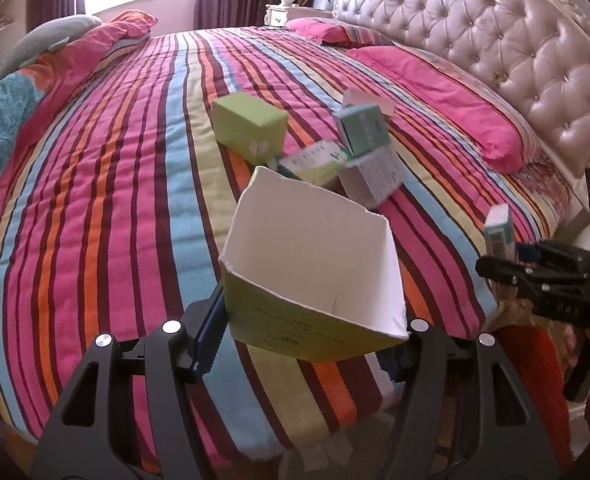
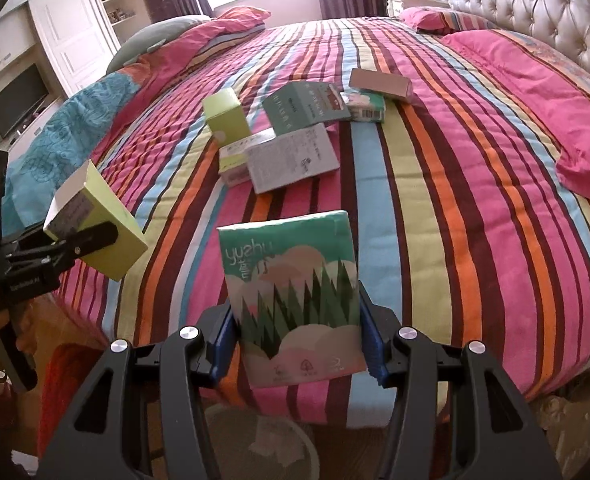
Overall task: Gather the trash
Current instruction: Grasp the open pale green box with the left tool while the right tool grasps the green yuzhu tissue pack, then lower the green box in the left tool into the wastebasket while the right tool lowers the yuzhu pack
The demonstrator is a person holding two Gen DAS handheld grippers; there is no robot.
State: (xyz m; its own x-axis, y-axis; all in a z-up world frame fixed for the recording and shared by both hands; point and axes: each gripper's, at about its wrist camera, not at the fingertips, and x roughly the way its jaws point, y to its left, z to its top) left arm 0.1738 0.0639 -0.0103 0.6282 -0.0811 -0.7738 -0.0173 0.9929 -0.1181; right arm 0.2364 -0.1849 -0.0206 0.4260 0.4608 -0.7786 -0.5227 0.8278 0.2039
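My left gripper is shut on an open, empty lime-green carton with a white inside, held above the bed's near edge; it also shows in the right wrist view. My right gripper is shut on a green tissue pack printed with trees, also seen at the right of the left wrist view. Several more boxes lie mid-bed: a lime-green box, a teal box, a white leaflet box and a tan box.
The striped bedspread covers a wide bed with pink pillows against a tufted headboard. A folded duvet and grey cushion lie at the far left. A round bin stands on the floor below the right gripper.
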